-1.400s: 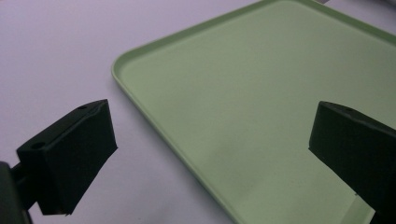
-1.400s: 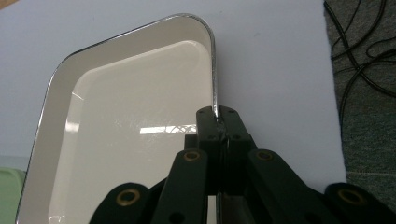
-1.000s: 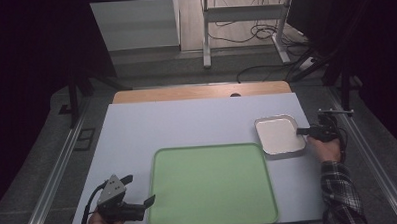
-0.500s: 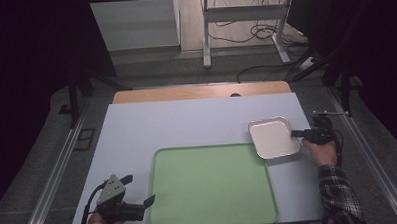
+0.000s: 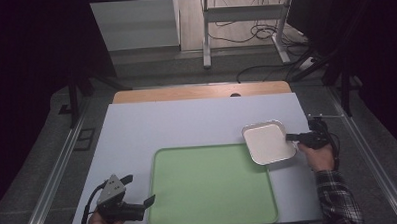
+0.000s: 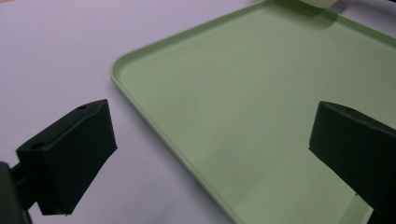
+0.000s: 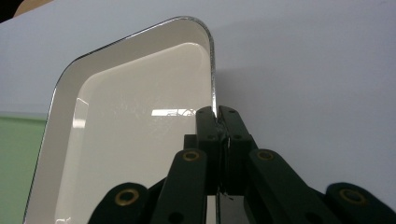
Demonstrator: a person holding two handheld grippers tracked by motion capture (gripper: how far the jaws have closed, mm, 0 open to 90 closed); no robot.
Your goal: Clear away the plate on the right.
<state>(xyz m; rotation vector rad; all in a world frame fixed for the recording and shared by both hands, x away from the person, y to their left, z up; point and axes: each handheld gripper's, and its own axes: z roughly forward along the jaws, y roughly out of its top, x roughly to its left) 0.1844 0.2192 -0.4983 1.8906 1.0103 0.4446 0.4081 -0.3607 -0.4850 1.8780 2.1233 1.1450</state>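
High view: right gripper [image 5: 290, 137] pinches white square plate's [image 5: 268, 143] rim; plate overlaps green tray's [image 5: 211, 186] far right corner. Left gripper view: left gripper [image 6: 210, 154] spread wide over the tray edge. Right gripper view: jaws clamped on plate rim.

Left hand-held gripper [image 5: 150, 199] rests with jaws spread; right hand-held gripper [image 5: 289, 137] is clamped tight.
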